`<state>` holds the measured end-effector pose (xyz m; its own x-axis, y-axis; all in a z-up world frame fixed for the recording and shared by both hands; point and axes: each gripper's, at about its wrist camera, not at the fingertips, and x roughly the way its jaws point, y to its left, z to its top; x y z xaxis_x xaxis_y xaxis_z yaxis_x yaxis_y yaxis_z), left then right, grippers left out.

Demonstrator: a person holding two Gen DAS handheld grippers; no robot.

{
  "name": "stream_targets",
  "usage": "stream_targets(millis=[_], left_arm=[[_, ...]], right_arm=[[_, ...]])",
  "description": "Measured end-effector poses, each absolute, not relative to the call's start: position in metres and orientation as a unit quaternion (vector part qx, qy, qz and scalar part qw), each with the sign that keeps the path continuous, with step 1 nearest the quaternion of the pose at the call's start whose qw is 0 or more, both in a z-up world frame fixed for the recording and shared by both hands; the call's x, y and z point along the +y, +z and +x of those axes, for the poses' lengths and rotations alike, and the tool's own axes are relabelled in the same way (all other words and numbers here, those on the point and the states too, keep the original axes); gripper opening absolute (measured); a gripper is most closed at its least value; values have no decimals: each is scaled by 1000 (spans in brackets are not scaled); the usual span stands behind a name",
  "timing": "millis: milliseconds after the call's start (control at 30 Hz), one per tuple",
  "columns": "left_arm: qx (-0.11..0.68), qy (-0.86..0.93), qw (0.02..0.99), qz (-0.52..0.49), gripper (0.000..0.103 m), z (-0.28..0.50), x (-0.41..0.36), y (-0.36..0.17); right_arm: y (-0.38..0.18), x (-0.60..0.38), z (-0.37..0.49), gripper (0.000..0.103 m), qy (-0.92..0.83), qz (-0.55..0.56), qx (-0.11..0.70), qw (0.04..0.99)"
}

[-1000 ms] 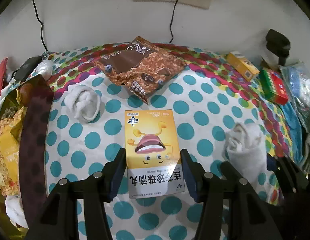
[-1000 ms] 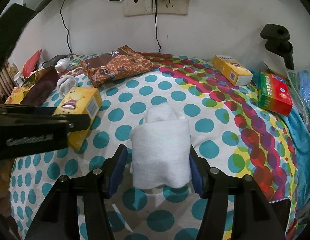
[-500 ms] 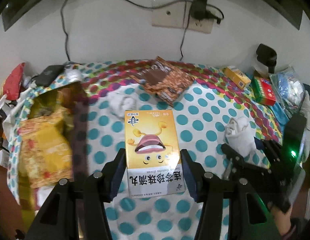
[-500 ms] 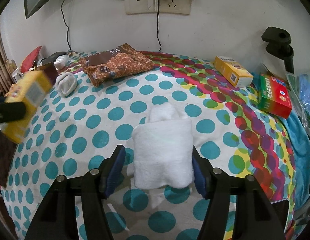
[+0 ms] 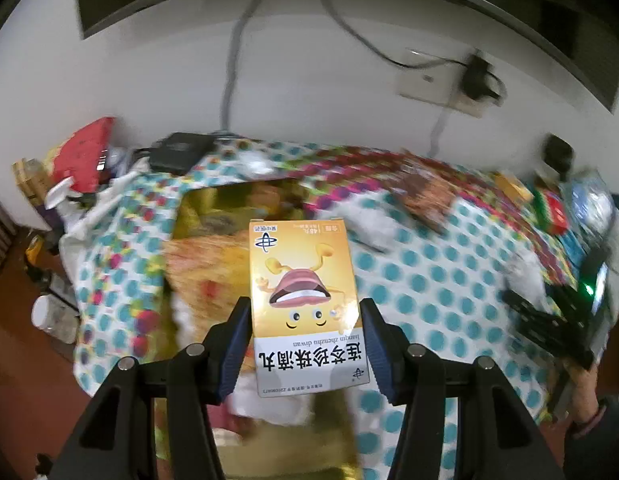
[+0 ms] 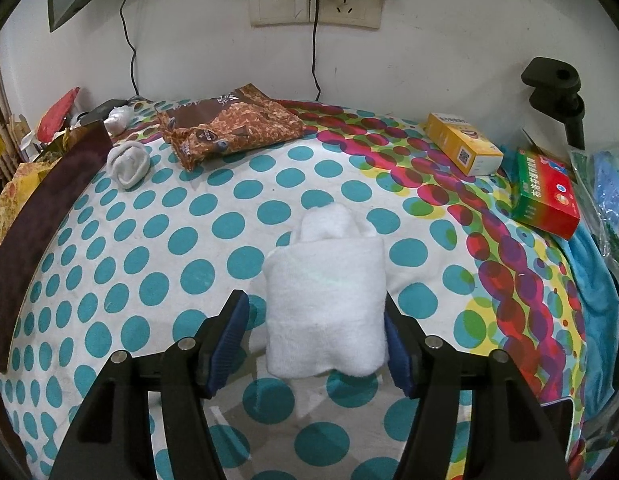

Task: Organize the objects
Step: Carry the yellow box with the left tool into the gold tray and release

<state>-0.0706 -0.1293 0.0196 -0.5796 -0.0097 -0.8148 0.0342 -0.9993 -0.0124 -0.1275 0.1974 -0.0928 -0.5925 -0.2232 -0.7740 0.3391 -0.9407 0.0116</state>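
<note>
Left tongs [image 5: 305,322] are clamped on a yellow medicine box [image 5: 303,304], both blue pads pressed against its sides. The box is held off the surface, above an open gold-lined box [image 5: 229,200] of blurred snack packets. Its face, upside down to the camera, shows a cartoon mouth, large Chinese characters, and the pinyin "lianqin zhenzhu diwan"; a small panel reads "48丸".

Right tongs [image 6: 315,332] stand apart around a folded white towel [image 6: 325,300] lying on the polka-dot tabletop [image 6: 213,224]; the right pad touches the towel's edge, the left pad is clear of it.

Farther back lie a rolled white sock [image 6: 129,162], a brown snack bag [image 6: 233,124] with illegible print, a yellow carton [image 6: 461,148] bearing a QR code, and a red-and-green box [image 6: 545,196] with Chinese lettering too small to read. A wall socket [image 6: 315,4] holds two plugs.
</note>
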Motion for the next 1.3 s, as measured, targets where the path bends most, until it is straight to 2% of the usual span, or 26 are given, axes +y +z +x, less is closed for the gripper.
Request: stream_targets(millis=[200,600,900,1100,1267,1300], left_arm=[[44,-876,39,479,55,-112,-179,22],[1,-846,46,531,55,-177,-190,-17],[-10,-840,48,541,57,-174,-184,-31],[9,-858,72,509,57,-155,-189,-15],[18,-881,72,468,57,-121,-181,5],[17,-884,68,463,57,-114,-177,7]], right_arm=[[-94,197,-127,62,-890,423,72,156],[-96,196,-128,65,-888,425,85,151],[-97,196,-126,69,-887,426,93,152],[-98,185,-128,69,-887,426,93,151],[-96,198,-126,56,-892,422,76,144],[-95,201,-126,50,-893,421,71,141]])
